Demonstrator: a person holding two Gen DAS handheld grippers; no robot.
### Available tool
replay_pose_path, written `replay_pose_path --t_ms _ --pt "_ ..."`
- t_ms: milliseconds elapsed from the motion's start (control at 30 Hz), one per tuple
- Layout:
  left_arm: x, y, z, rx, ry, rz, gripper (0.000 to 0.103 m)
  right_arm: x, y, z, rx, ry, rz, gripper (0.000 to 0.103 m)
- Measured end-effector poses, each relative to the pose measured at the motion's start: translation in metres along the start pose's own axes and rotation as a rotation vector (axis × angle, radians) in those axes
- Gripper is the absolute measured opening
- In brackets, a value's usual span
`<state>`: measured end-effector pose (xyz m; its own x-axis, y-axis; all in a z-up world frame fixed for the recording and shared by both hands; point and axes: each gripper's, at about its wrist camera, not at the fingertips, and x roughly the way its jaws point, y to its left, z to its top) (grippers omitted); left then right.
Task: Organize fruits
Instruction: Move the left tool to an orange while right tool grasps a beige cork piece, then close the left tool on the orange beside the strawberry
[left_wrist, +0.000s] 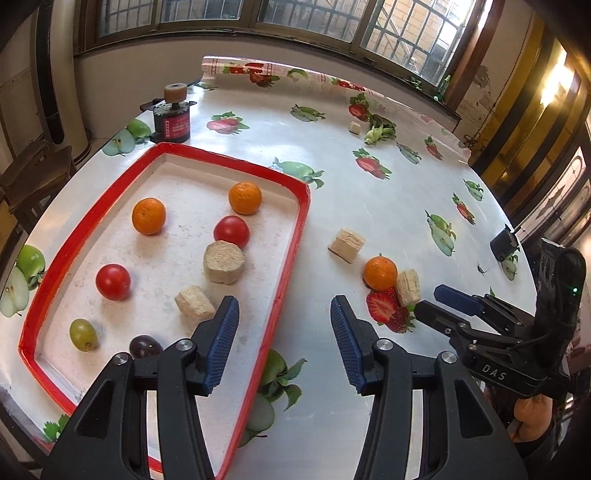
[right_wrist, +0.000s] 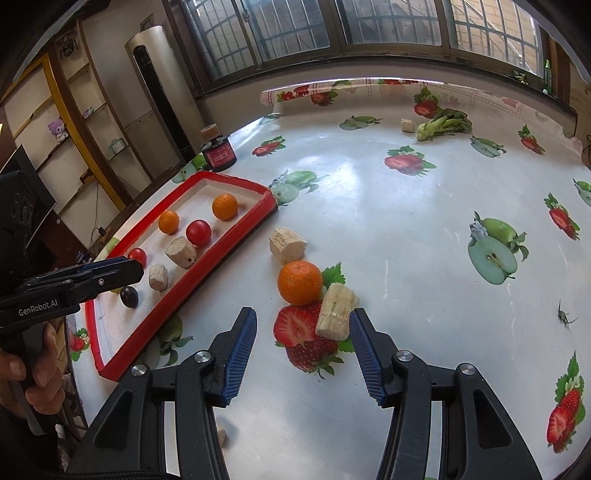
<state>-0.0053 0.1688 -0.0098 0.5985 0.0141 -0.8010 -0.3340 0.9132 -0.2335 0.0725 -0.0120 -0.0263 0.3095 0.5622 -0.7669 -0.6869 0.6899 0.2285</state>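
Left wrist view: left gripper (left_wrist: 284, 339) hangs empty, jaws apart, over the red tray (left_wrist: 295, 236) rim; the loose orange (left_wrist: 380, 273) sits at 2 o'clock, nearer the right gripper (left_wrist: 430, 301).

Right wrist view: the right gripper's jaws are apart and empty, orange dead ahead at 12, touching a beige chunk (right_wrist: 337, 312).

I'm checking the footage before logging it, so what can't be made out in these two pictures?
- Green grape: right wrist view, hidden behind the left gripper.
- Red label on the black jar: print too small, both views.
- Beige piece: right wrist view, mostly covered by the right gripper.
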Motion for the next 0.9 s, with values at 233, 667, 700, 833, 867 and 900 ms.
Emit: replay_pose_path --t_ms 233,667,700,833,867,900 --pt "0.017 -0.029 0.007 0.037 0.030 -0.024 0.050 0.026 -0.012 -0.005 0.012 0.036 -0.033 0.053" --pt "0.062 -0.081 0.016 0.109 0.101 -0.072 0.050 0.007 -0.052 -0.001 0.106 -0.037 -0.053 0.029" --pt "0.068 -0.086 0.016 0.119 0.108 -0.070 0.050 0.003 -0.056 -0.001 0.114 -0.043 -0.055 0.029" --pt "0.092 -0.101 0.014 0.149 0.129 -0.046 0.050 -0.008 -0.065 -0.001 0.134 -0.061 -0.065 0.029" --pt "0.096 -0.102 0.014 0.150 0.135 -0.048 0.048 -0.010 -0.067 -0.002 0.137 -0.064 -0.067 0.029" --pt "0.099 -0.102 0.014 0.147 0.133 -0.046 0.041 -0.011 -0.068 -0.002 0.139 -0.066 -0.070 0.029"
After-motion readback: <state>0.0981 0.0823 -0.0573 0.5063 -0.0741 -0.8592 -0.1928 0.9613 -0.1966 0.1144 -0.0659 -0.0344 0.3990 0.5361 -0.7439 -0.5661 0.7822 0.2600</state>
